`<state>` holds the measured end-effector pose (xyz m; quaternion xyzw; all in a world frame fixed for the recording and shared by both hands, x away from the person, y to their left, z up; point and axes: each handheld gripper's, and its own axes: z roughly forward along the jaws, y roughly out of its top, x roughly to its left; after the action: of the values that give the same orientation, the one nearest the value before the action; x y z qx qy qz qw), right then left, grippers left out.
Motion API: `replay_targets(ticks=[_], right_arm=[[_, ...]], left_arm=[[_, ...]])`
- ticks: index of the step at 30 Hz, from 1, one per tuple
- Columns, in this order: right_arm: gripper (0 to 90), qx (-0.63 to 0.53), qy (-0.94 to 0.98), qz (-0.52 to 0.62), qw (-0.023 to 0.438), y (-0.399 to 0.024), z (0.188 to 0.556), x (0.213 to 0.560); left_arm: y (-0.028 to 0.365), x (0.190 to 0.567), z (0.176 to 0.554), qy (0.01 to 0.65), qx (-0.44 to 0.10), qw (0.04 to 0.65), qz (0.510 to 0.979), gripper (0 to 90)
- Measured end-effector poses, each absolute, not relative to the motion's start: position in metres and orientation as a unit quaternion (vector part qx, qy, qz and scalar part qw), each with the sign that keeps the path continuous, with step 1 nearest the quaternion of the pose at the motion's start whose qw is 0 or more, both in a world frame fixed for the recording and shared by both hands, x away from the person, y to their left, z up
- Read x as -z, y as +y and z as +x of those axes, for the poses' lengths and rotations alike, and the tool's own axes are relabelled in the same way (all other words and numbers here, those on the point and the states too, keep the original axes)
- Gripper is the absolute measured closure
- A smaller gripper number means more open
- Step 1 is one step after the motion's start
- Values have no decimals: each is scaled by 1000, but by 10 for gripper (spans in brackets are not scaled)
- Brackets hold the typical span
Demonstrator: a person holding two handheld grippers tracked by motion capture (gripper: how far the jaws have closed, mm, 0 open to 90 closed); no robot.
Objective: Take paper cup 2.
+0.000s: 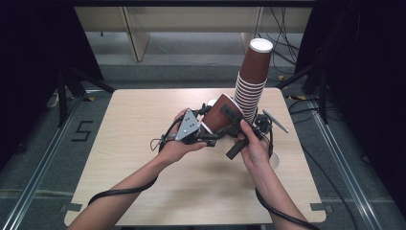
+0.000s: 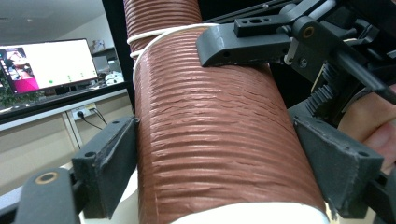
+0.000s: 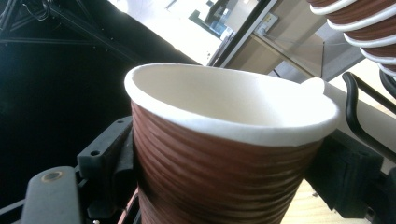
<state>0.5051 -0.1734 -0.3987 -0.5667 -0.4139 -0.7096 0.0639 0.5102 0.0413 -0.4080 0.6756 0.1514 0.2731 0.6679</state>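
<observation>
— Tongs first: what has each got?
— Left tongs [image 1: 207,135] sit about half open, both pads pressed on the ribbed wall of the brown paper cup [image 1: 220,115]. Right tongs [image 1: 233,125] close on the same cup from the other side, also roughly half open.
— Where is that cup?
— Raised above the middle of the worktop [image 1: 143,143], tilted, between the two hands. Just to its right and farther off stands the tall stack of cups [image 1: 253,79], upside down, near the far right edge.
</observation>
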Motion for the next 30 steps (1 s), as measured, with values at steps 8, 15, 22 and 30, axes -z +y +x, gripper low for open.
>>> replay_targets(ticks=[8, 15, 22, 30], right_arm=[[198, 718, -414, -558, 39, -178, 507, 397], [197, 719, -415, -557, 31, -179, 505, 392], [197, 719, -428, -548, -4, -182, 505, 391], [196, 712, -435, -551, -23, -185, 503, 385]], left_arm=[[43, 412, 510, 153, -268, 661, 684, 134], [42, 414, 508, 157, -261, 660, 687, 92], [49, 415, 507, 162, -259, 656, 690, 83], [57, 416, 503, 161, -254, 650, 698, 71]])
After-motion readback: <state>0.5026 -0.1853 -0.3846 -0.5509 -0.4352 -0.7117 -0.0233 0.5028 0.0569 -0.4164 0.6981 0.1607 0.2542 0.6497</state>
